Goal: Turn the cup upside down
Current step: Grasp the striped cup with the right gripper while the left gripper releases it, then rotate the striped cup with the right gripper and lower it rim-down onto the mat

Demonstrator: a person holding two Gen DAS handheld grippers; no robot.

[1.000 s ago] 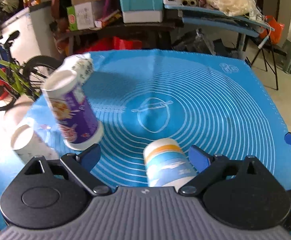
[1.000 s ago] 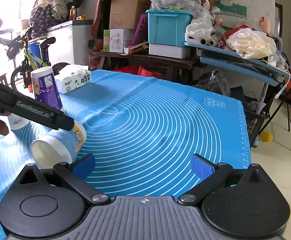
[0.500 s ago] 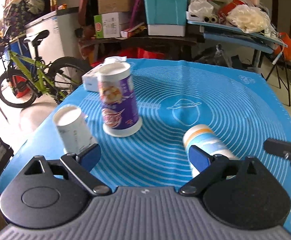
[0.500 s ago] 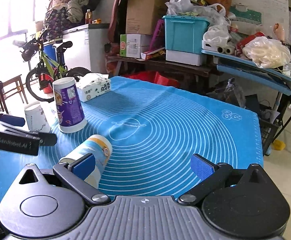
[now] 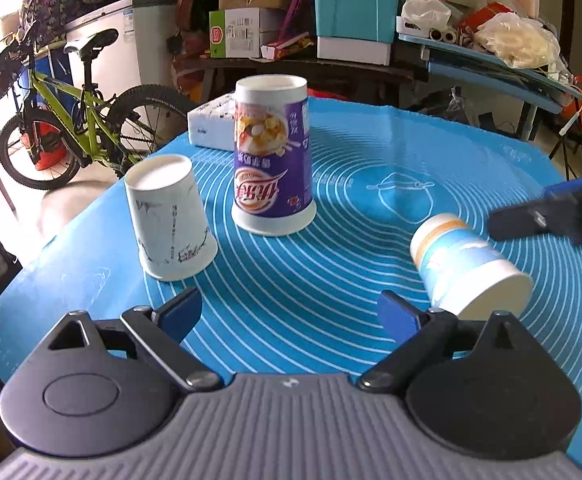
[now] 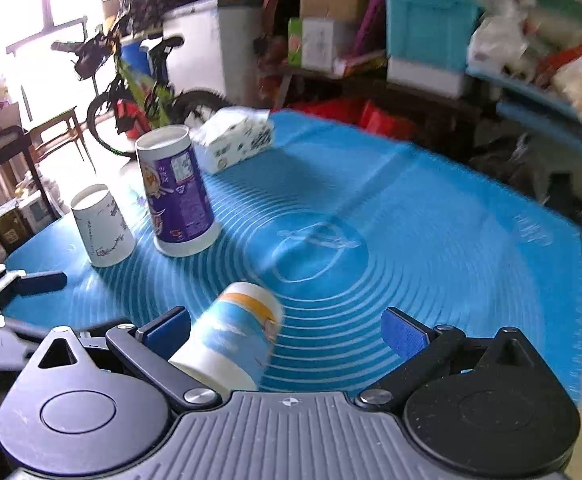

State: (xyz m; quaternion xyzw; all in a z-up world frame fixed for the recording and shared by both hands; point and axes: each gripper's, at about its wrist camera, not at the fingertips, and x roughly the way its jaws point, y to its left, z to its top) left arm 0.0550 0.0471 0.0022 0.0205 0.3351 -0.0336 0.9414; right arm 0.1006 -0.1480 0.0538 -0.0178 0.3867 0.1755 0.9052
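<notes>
A blue-and-white paper cup with an orange band (image 5: 467,264) lies on its side on the blue mat (image 5: 355,184), its open mouth toward me. My left gripper (image 5: 291,312) is open and empty, just left of the cup. In the right wrist view the cup (image 6: 235,336) lies between the open fingers of my right gripper (image 6: 287,328), close to the left finger (image 6: 167,330). The right gripper's fingers also show at the far right of the left wrist view (image 5: 551,208). A tall purple cup (image 5: 271,156) and a white cup (image 5: 167,216) stand upside down.
A white tissue box (image 5: 211,124) lies at the mat's far left edge. A green bicycle (image 5: 71,116) stands beyond the table on the left. Cluttered shelves with a teal bin (image 5: 355,8) line the back wall. The left gripper shows at the left edge of the right wrist view (image 6: 11,284).
My left gripper has pulled back and to the left, away from the lying cup. My right gripper has moved in so the cup now sits between its open fingers.
</notes>
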